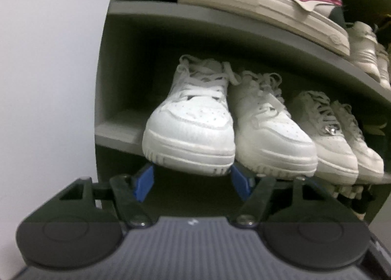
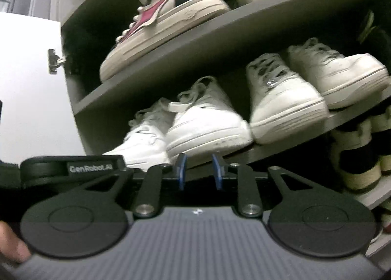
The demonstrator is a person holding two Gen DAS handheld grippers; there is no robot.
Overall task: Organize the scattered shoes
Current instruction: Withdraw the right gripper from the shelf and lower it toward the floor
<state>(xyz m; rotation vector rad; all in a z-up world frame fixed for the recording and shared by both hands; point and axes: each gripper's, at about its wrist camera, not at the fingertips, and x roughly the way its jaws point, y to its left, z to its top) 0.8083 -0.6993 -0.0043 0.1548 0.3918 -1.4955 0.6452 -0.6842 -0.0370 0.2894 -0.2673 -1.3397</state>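
Blue-padded left gripper (image 1: 191,177) sat under the toe of a white sneaker (image 1: 189,131), its jaws spread to either side of the sole.

That sneaker stood on the grey shelf (image 1: 117,133), its mate (image 1: 273,133) at 3 o'clock; a pink-striped sneaker (image 1: 268,4) lay at 1 o'clock, one shelf up. Right gripper (image 2: 199,171) hung below the mate's toe (image 2: 207,131), jaws narrowly apart on nothing (contact with the left pads unclear).

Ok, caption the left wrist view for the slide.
Left gripper open below the toe of a white sneaker on the grey shoe shelf.
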